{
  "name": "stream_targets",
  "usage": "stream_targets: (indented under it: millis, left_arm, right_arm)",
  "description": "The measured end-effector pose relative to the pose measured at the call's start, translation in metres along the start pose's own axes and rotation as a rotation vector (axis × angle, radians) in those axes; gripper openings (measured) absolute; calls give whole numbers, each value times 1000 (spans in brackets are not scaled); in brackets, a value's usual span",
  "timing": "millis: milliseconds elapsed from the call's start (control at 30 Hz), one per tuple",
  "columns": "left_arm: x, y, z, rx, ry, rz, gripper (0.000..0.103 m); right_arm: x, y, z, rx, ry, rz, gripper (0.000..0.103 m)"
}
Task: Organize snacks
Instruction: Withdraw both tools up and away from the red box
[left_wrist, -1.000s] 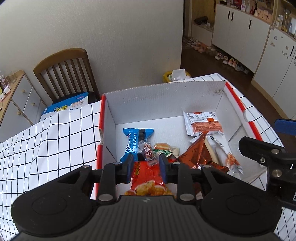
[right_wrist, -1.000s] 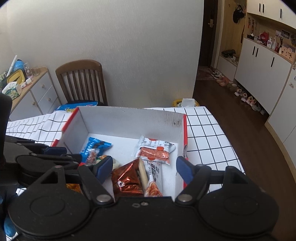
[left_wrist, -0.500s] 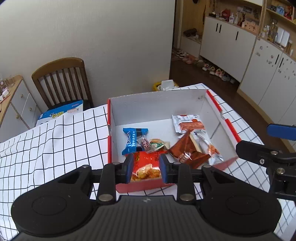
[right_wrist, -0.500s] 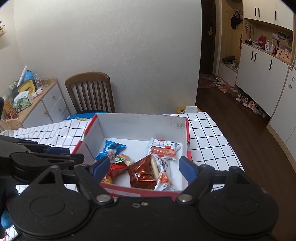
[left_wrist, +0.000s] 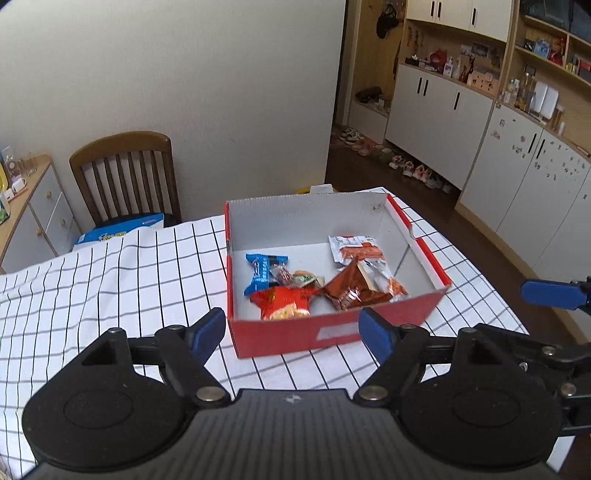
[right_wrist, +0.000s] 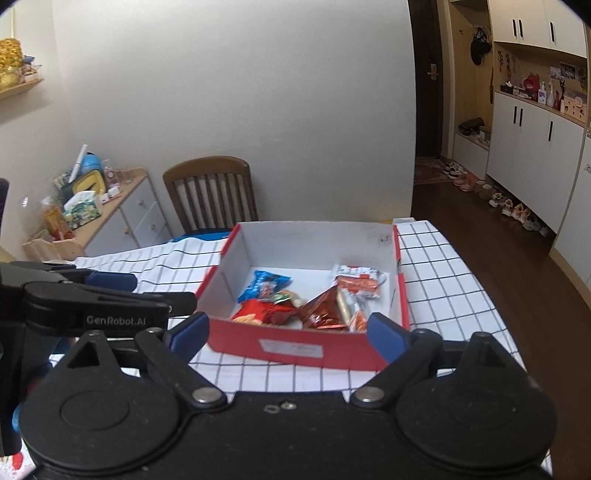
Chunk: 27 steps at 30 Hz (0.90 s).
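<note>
Chair (left_wrist: 125, 173) stands behind checked table (left_wrist: 110, 273).

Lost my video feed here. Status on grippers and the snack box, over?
Left gripper open, empty. Right gripper open, empty. Snacks lie in the red box on the checked tablecloth. Nothing in the way.

I'm looking into a home, wooden dining chair (left_wrist: 125, 173), checked tablecloth (left_wrist: 110, 273), white cabinets (left_wrist: 436, 122), shoes (left_wrist: 410, 168) by the entryway
</note>
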<state>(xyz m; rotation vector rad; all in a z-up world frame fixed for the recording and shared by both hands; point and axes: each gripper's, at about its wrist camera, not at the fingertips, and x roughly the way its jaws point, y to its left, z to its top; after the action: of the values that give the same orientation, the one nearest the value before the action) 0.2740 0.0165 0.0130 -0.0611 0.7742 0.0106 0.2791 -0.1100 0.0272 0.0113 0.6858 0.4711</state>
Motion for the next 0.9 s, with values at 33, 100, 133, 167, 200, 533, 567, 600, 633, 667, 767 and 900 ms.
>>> stream_targets:
  millis: [33,100,133,167,200,533,567,600,633,667,767,900]
  left_arm:
    - [-4,1,-4,-2,-3,-2,79]
    - [-11,3,-11,-9,-6,-3,79]
    - [-14,4,-15,-11,-10,-7,79]
    - [-18,4,-19,-9,-15,-8,79]
    - [-21,5,-23,-8,-19,-6,79]
    - [-49,9,-72,-33,-60,-4,87]
    - [-50,10,-77,-33,-57,0,87]
    - [-50,11,-82,-30,-49,5,87]
    - [-50,12,-87,-31,-41,12,87]
    - [-50,13,-93,-33,-34,20,87]
    - [-44,18,-111,-46,9,34,87]
    - [-32,23,-133,-72,60,63,87]
  right_arm:
    - [-4,1,-3,2,-3,2,96]
    - [-12,4,-10,11,-12,7,101]
    - [-15,5,-13,17,-16,8,102]
    - [-19,6,-16,19,-20,8,102]
    - [-22,6,-19,19,-26,7,103]
    - [-36,11,-57,26,-28,6,103]
    - [-36,11,-61,29,-23,6,103]
    - [-36,11,-66,30,-18,6,103]
    - [-36,12,-70,30,-14,3,103]
    - [-36,13,-75,31,-10,0,103]
    - [-35,16,-87,31,8,4,103]
    - [-29,23,-102,20,36,4,103]
